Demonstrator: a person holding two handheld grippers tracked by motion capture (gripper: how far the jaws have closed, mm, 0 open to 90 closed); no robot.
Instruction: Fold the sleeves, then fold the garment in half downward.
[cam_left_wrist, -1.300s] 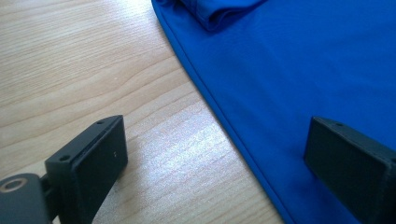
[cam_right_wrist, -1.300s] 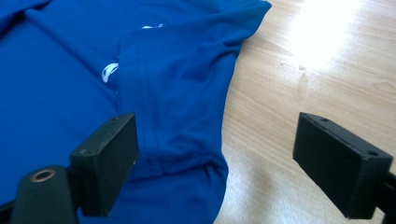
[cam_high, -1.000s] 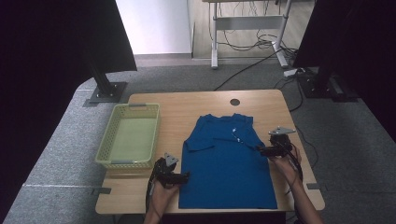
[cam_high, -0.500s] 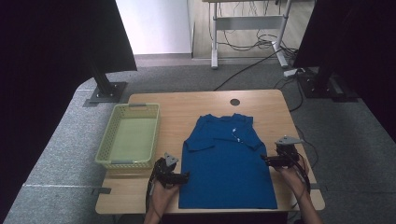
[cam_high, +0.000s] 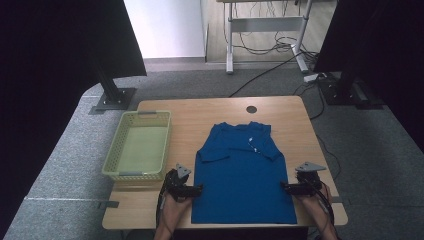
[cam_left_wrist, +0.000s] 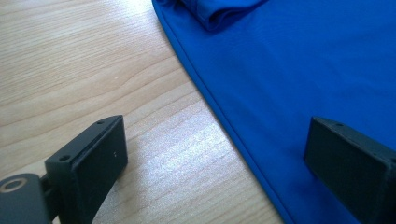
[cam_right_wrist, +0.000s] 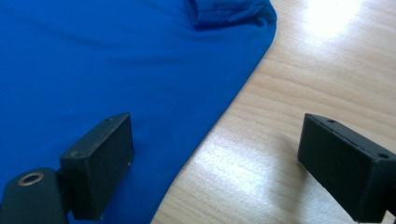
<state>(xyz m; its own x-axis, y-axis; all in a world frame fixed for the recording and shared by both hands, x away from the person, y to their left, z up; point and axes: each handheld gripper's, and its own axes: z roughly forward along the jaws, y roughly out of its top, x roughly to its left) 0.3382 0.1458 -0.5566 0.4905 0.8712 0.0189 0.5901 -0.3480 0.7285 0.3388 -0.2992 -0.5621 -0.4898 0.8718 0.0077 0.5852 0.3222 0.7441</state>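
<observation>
Blue fabric of a shirt (cam_high: 241, 175) is spread flat on the wooden counter (cam_high: 210, 110), reaching its near edge. The left claw (cam_high: 196, 189) is held spread at the shirt's left side seam, one jaw over wood, the other over cloth. The right claw (cam_high: 285, 186) is likewise spread astride the right side seam. A pale green basket (cam_high: 114, 160) is set by the counter's left edge.

a blue short-sleeved shirt (cam_high: 242, 175) lies spread flat on the light wooden table (cam_high: 210, 110), collar toward the far edge. left of the shirt, on the table, sits a pale green plastic basket (cam_high: 116, 162). the left gripper (cam_high: 196, 189) straddles the shirt's left edge, the right gripper (cam_high: 286, 186) its right edge, both near the hem.
</observation>
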